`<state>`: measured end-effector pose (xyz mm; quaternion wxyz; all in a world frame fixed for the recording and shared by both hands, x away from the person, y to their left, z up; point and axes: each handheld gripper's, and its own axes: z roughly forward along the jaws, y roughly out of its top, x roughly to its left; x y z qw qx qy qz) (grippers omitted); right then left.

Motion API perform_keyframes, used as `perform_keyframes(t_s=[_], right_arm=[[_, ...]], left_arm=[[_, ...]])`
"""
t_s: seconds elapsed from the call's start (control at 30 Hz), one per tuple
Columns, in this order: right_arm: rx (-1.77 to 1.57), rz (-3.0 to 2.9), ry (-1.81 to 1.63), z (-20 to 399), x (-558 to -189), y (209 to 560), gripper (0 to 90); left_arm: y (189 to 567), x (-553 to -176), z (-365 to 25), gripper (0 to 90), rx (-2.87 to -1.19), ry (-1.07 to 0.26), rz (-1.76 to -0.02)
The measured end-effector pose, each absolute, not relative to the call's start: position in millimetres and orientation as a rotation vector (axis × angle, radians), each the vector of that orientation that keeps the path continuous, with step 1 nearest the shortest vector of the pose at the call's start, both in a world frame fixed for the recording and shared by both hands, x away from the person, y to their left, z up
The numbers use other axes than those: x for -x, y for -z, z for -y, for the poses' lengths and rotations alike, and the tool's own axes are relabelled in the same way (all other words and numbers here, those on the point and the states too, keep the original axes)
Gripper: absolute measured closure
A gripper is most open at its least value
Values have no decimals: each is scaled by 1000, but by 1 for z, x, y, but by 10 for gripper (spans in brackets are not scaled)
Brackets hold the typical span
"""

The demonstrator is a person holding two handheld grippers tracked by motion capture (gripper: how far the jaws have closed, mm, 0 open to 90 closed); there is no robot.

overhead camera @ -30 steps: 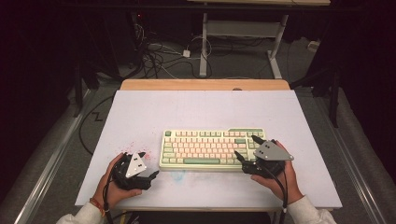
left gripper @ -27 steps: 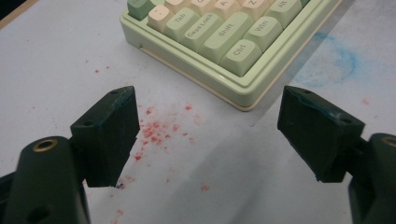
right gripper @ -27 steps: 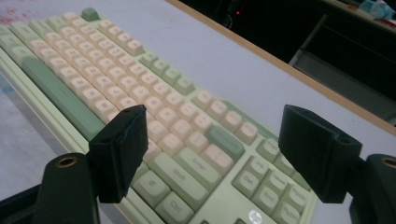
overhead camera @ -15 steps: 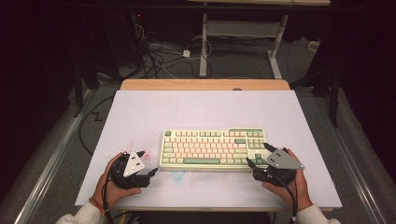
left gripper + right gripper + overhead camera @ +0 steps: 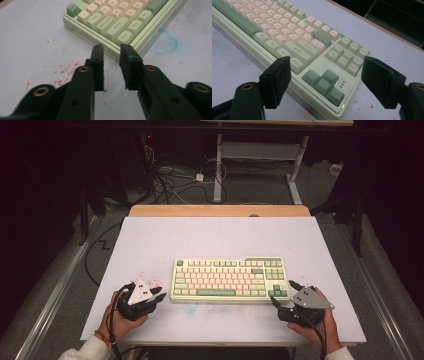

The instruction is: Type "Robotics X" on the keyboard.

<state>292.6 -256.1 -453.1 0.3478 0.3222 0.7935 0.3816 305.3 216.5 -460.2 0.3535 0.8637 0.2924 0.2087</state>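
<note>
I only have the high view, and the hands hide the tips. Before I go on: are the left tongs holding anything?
Observer: No. In the left gripper view the left tongs have just been closing to a narrow gap, and nothing is between them.
Operator: Where do they point?
Observer: At the near left corner of the keyboard, toward its Ctrl key, apparently just short of it.
Operator: And the other side?
Observer: The right tongs stand wide open, with the arrow keys showing between them. The pads are not pressing on the case.
</note>
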Motion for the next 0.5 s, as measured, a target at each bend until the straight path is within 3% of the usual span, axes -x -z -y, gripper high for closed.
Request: perform_keyframes(t_s=[0.2,0.5], right_arm=[[-821,-2082,-982,257,-292,457,241],[-811,-2094,-978,254,-293,458,242]], left_arm=[[454,-313,-216,868,-2264,-494,-739],[448,-326,-204,879,-2329,-471,-710]])
